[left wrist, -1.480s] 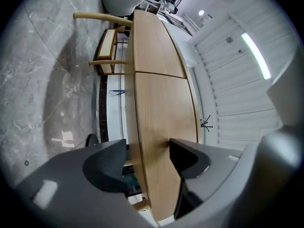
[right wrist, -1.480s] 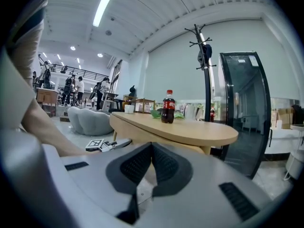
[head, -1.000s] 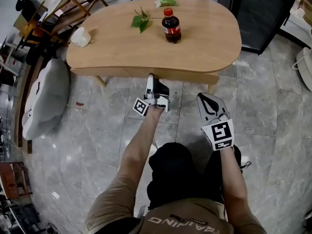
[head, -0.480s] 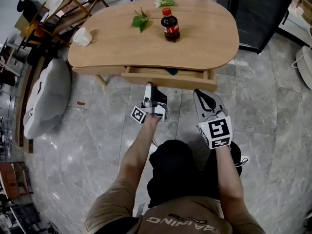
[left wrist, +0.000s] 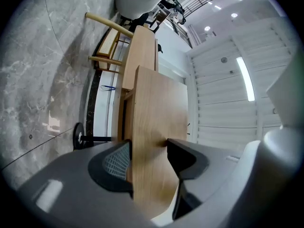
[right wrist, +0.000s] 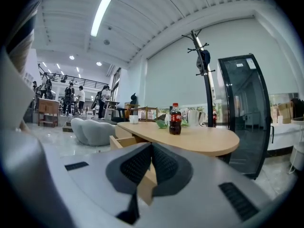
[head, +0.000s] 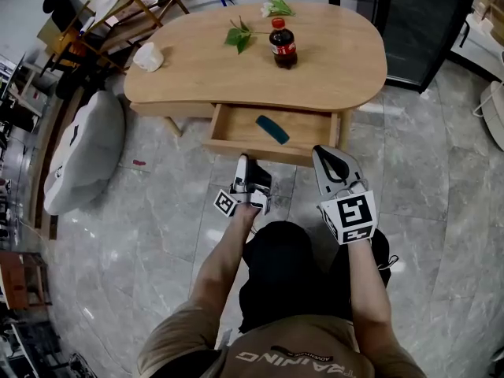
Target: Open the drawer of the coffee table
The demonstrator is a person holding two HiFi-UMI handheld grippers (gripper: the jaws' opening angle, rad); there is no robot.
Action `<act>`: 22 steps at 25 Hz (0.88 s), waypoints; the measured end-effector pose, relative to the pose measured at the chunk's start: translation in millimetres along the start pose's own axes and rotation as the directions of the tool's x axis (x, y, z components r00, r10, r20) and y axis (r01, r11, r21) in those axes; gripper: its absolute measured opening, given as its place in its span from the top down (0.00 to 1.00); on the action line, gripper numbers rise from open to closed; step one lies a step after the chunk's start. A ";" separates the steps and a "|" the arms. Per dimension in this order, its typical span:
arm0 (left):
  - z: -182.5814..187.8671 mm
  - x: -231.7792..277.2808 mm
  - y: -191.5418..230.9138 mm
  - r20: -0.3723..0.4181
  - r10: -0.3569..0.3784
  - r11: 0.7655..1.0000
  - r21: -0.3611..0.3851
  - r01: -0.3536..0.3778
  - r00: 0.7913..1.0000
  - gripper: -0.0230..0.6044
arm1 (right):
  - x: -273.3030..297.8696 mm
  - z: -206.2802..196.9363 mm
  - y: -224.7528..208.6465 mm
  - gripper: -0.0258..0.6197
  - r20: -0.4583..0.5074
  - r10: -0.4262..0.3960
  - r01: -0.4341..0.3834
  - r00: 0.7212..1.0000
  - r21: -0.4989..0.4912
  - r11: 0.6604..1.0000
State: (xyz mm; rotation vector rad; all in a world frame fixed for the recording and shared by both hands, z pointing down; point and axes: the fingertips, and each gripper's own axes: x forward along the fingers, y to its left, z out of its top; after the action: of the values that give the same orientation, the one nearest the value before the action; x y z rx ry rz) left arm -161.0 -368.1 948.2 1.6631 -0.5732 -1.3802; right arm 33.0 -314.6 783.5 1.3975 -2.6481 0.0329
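Drawer (head: 236,126) now pulled well out of the coffee table (head: 339,61), sticking out toward 6 o'clock in the head view. A second ago it was fully shut. Half a second ago it was only a crack open. A teal thing (head: 272,129) lying inside is now in full view.

Left gripper (head: 245,162) at the drawer's 6 o'clock edge. It has backed toward the person along with the drawer. In the left gripper view the left gripper (left wrist: 148,148) has its jaws fairly wide, clamped across the drawer front (left wrist: 154,108), pads against both faces of the board.

Right gripper (head: 326,154) at 3 o'clock of the left one, about where it was before, just off the drawer's near corner. In the right gripper view the right gripper (right wrist: 151,151) has its jaws pressed together with nothing held.

Cola bottle (head: 283,44), leaves (head: 240,36) and white cup (head: 148,57) on the tabletop as before, bottle at 12 o'clock of the drawer. Grey cushion (head: 83,152) on the floor at the table's 8 o'clock.
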 end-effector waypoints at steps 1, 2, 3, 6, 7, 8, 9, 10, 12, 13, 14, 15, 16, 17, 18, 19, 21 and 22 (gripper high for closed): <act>0.2 -2.6 -0.6 -0.001 -0.001 1.000 0.001 0.001 1.000 0.59 | -1.6 -0.4 1.0 0.95 -0.001 0.000 0.000 1.000 -0.001 1.000; 0.7 -4.4 -1.0 -0.002 -0.003 1.000 0.002 0.003 1.000 0.59 | -2.9 -1.3 1.7 0.95 -0.003 0.000 0.000 1.000 -0.001 1.000; 1.4 -5.2 -1.2 -0.004 -0.005 1.000 0.003 0.005 1.000 0.59 | -3.9 -2.2 2.0 0.95 -0.006 -0.001 0.001 1.000 -0.001 1.000; 1.2 -7.1 -1.4 -0.010 -0.010 1.000 0.001 0.010 1.000 0.59 | -6.4 -3.4 0.1 0.95 -0.018 -0.003 0.003 1.000 -0.003 1.000; 0.9 -8.6 0.0 -0.012 -0.006 1.000 0.003 0.006 1.000 0.59 | -7.0 -3.0 -1.3 0.95 -0.021 -0.005 0.005 1.000 -0.004 1.000; 0.7 -10.5 2.0 -0.013 0.002 1.000 0.007 -0.002 1.000 0.59 | -7.3 -2.5 -2.9 0.95 -0.023 -0.007 0.007 1.000 -0.005 1.000; 0.5 -12.5 4.2 -0.014 0.012 1.000 0.014 -0.012 1.000 0.59 | -7.3 -2.3 -4.5 0.95 -0.026 -0.009 0.009 1.000 -0.005 1.000; 0.1 -14.1 6.2 -0.019 0.023 1.000 0.022 -0.023 1.000 0.58 | -7.0 -2.6 -6.0 0.95 -0.030 -0.013 0.013 0.999 -0.004 1.000; -0.7 -15.4 8.9 -0.035 0.040 0.999 0.036 -0.039 0.999 0.58 | -5.4 -4.8 -7.8 0.95 -0.038 -0.020 0.020 0.999 -0.002 1.000; -1.1 -15.3 9.4 -0.046 0.045 0.998 0.037 -0.043 0.998 0.59 | -4.6 -6.2 -7.8 0.95 -0.042 -0.021 0.021 0.999 0.000 1.000; -1.9 -15.3 9.4 -0.059 0.048 0.998 0.036 -0.046 0.997 0.59 | -3.9 -7.5 -6.9 0.95 -0.046 -0.019 0.019 0.999 0.002 1.000; -2.9 -15.8 9.0 -0.072 0.056 0.998 0.037 -0.053 0.996 0.59 | -3.3 -8.6 -5.2 0.95 -0.050 -0.016 0.016 0.999 0.002 1.000; -3.8 -17.1 8.9 -0.085 0.068 0.997 0.041 -0.065 0.994 0.59 | -2.8 -9.4 -2.9 0.95 -0.054 -0.011 0.011 0.998 0.000 1.000; -4.2 -19.1 9.2 -0.097 0.084 0.996 0.050 -0.080 0.992 0.59 | -2.3 -9.7 -0.4 0.95 -0.058 -0.005 0.005 0.998 -0.003 1.000; -4.0 -21.3 9.6 -0.109 0.104 0.993 0.063 -0.097 0.989 0.59 | -1.6 -9.3 2.0 0.95 -0.060 0.001 -0.001 0.998 -0.006 1.000; -3.7 -22.9 9.3 -0.119 0.125 0.990 0.079 -0.116 0.985 0.59 | -0.8 -8.5 4.0 0.95 -0.062 0.006 -0.006 0.998 -0.009 1.000; -4.1 -23.0 6.3 -0.136 0.162 0.983 0.108 -0.148 0.977 0.59 | 0.4 -6.1 5.6 0.95 -0.064 0.009 -0.009 0.998 -0.010 1.000; -5.2 -22.1 4.7 -0.148 0.180 0.979 0.126 -0.162 0.973 0.59 | 0.7 -5.1 5.8 0.95 -0.065 0.010 -0.011 0.998 -0.010 1.000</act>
State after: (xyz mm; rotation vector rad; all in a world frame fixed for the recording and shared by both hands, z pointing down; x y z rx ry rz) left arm -161.4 -351.2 964.1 1.7512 -0.6956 -1.0983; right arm 28.4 -311.4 788.9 1.3562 -2.5992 0.0647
